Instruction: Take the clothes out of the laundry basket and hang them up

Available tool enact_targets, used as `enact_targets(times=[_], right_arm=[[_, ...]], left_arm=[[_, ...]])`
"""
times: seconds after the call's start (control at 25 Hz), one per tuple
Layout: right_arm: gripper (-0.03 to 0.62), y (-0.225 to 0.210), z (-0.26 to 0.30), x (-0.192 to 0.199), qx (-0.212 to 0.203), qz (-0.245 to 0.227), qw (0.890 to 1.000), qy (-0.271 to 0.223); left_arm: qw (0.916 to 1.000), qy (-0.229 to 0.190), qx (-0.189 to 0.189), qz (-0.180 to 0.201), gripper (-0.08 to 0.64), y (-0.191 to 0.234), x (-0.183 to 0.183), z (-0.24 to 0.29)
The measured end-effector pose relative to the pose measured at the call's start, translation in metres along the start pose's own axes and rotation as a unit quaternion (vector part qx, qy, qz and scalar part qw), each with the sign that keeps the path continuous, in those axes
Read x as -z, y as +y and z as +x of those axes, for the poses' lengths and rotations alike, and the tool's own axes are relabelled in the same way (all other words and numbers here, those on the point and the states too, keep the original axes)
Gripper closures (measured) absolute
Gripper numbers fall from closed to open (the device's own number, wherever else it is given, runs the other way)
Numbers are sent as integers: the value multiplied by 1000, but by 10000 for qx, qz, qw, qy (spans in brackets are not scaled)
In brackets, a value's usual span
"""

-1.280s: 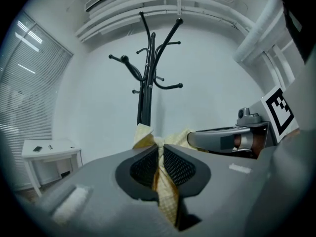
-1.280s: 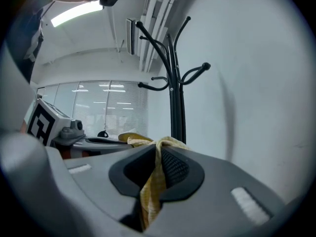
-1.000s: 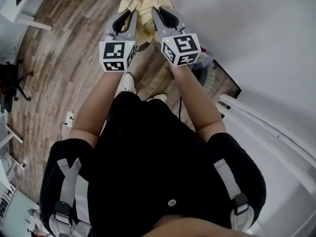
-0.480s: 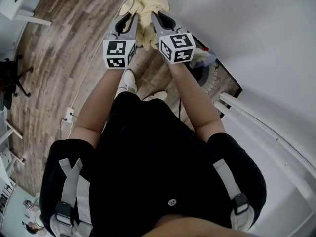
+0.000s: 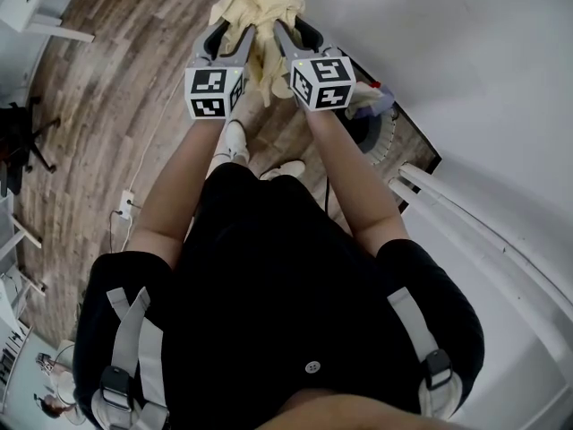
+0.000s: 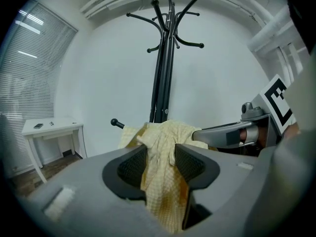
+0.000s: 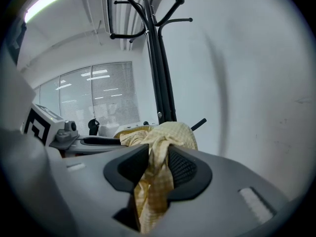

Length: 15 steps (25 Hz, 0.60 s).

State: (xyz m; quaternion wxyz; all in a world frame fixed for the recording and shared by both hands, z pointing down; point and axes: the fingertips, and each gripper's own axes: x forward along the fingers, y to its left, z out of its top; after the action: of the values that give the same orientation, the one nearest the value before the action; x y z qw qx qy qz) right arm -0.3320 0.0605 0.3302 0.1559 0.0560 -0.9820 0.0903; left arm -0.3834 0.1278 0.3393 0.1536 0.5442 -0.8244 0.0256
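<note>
At the top middle of the head view, the left gripper and the right gripper point side by side at a yellow garment. It is bunched up just under the foot of the black coat rack.

The left gripper view shows the checked cloth draped over the rack's lower part, beside a peg with a ball end that sticks out to the left. A fold of the cloth hangs down through the middle of that gripper's jaws. The jaws have just been opening and stand partly apart, and the cloth lies loose between the dark ribbed pads.

The right gripper view shows much the same. Its jaws have also just been opening and stand narrower than the left pair. A twisted hank of the same cloth runs between them and drops toward the bottom of the frame.

Right of the right forearm in the head view, what looks like the laundry basket sits on the wood floor against the white wall, with a bluish cloth at its top edge.

A small white table stands at the lower left of the left gripper view, below window blinds.
</note>
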Motion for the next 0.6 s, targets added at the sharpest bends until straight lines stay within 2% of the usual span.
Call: enact_targets(times=[0.24, 0.4, 0.6], right_arm=[[431, -1, -5, 1, 123, 30, 9999, -23], [423, 1, -10, 2, 148, 0, 9999, -35], [407, 1, -18, 2, 180, 0, 9998, -42]], left_arm=[[9990, 161, -420, -10, 253, 10, 5, -6], [9986, 265, -452, -43, 188, 11, 11, -9], [9985, 340, -428, -84, 152, 8, 12, -13]])
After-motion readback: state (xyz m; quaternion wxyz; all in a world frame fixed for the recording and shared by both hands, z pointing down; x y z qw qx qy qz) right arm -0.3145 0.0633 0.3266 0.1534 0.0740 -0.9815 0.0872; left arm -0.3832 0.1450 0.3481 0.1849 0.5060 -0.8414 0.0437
